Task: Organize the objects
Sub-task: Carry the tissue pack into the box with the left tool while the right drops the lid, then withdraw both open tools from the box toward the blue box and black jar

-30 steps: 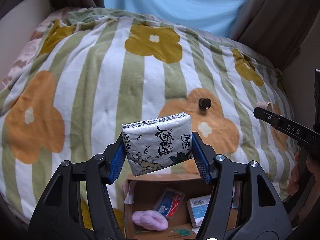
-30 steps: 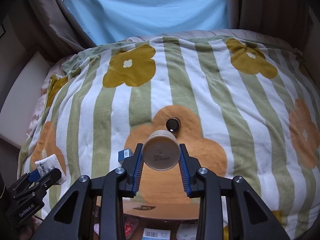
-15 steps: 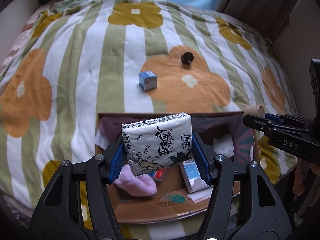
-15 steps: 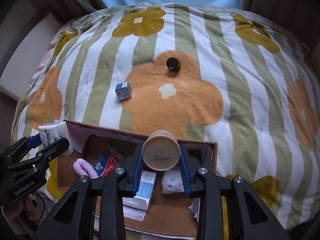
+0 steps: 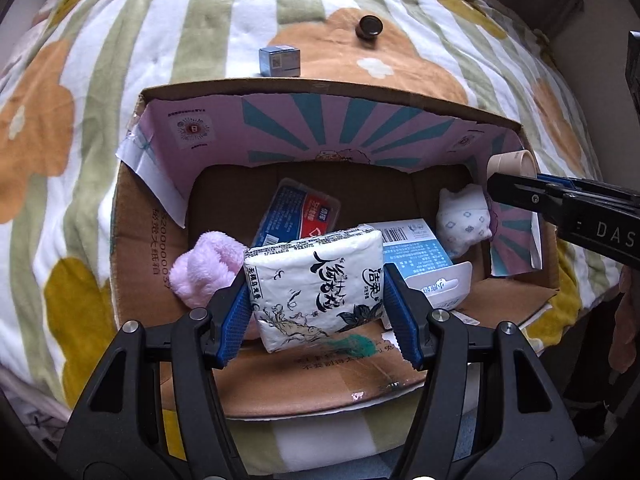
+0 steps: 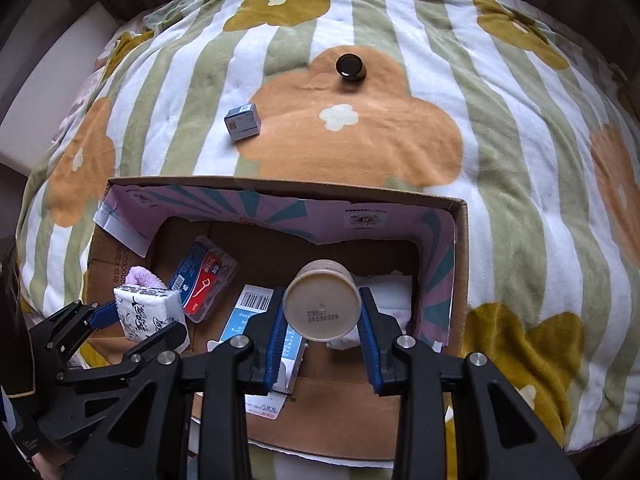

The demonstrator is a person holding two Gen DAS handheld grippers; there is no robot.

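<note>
My left gripper is shut on a white tissue pack and holds it over the near left part of an open cardboard box. My right gripper is shut on a beige cup, bottom toward the camera, held over the box's right side. The tissue pack also shows in the right wrist view, and the cup in the left wrist view. Inside the box lie a pink fluffy item, a blue-red packet, a white-blue carton and a white patterned item.
The box rests on a bed with a striped flower blanket. Beyond the box, on the blanket, stand a small blue box and a small black jar. Curtains and walls frame the bed.
Both grippers have moved nearer and down toward the box, each with its object; the box now fills the views, and the cup and tissue pack hang over its inside.
</note>
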